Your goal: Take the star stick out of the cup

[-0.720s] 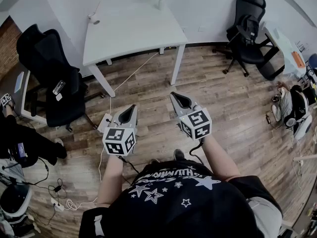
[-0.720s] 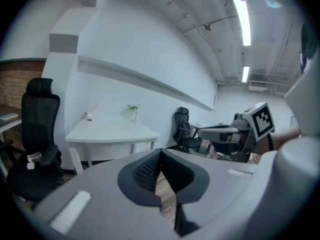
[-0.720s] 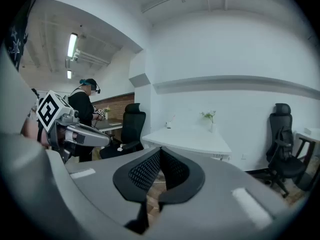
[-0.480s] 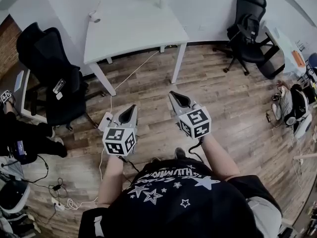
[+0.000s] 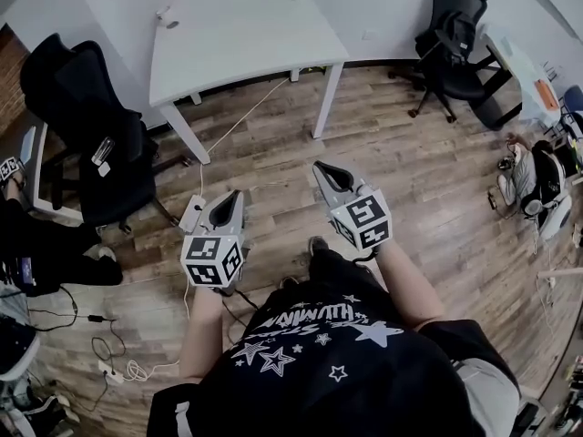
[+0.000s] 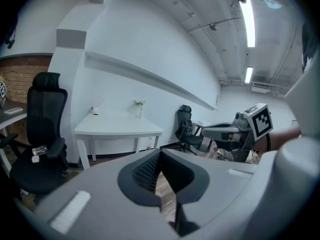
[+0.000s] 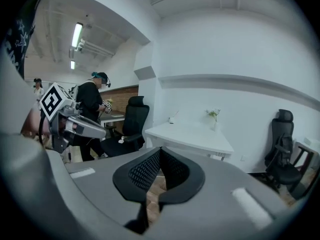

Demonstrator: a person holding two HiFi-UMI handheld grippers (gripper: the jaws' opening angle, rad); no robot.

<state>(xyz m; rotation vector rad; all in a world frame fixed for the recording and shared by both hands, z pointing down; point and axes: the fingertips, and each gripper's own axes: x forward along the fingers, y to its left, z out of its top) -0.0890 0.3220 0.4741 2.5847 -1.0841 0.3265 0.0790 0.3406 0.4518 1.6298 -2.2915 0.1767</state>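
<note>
Cup (image 5: 168, 17) | on table (image 5: 239, 48), well apart from left gripper (image 5: 231, 198), right gripper (image 5: 326, 170) | both closed, empty

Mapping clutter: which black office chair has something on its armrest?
The chair left of the white table: a small pale object lies on its armrest. That table separates it from the chair on the right, where I see no such object.

Bare wood floor (image 5: 410, 189) lies open ahead; white table (image 5: 239, 39) beyond; black chair (image 5: 82, 135) left.
</note>
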